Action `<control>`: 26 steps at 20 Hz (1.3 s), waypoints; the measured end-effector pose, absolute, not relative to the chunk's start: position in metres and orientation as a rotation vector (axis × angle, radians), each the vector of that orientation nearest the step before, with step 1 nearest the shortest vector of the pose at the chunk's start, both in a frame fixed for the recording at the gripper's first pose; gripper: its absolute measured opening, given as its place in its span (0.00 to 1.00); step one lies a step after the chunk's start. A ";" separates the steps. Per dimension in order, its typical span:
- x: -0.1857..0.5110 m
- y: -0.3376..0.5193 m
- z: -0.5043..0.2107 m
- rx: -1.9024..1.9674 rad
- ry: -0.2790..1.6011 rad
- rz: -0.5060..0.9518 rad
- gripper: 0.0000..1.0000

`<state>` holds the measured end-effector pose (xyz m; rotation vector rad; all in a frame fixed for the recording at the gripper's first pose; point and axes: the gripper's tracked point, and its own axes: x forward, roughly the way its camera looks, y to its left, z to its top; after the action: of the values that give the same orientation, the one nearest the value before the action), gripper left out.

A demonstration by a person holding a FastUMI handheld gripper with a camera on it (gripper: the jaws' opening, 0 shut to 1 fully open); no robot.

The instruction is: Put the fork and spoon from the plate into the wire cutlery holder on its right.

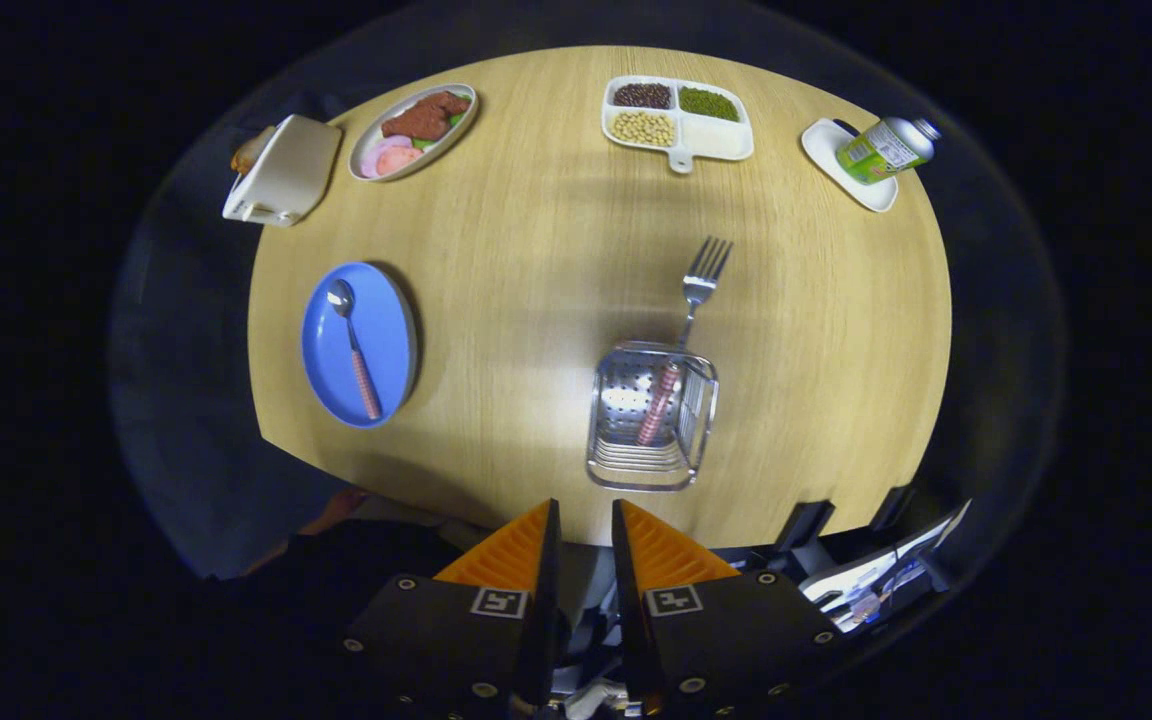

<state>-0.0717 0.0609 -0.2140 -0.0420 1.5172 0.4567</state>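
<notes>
Tongs (586, 525) hover above the near edge of the counter (536, 250), fingers a narrow gap apart, gripping nothing. Wire cutlery holder (652, 415) sits just ahead of them. Fork (688, 320) stands in the holder, tines leaning out beyond it. Spoon (354, 345) lies on the blue plate (386, 335), well left of the holder.

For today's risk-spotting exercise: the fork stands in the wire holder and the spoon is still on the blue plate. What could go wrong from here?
1. The fork leans on the holder's far rim, its tines overhanging the table; dropping the spoon in could knock it out.
2. The spoon lies flat on the blue plate, so the nearly closed, empty gripper may slip or shove the plate.
</notes>
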 end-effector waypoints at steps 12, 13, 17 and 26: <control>-0.080 0.204 -0.218 -0.053 1.322 0.632 0.92; -0.082 0.218 -0.222 -0.069 1.317 0.645 0.94; -0.098 0.266 -0.248 -0.128 1.328 0.679 0.95; -0.115 0.315 -0.315 -0.244 1.384 0.644 0.85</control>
<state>-0.1151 0.3154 -0.3153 -0.2441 1.3840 0.6438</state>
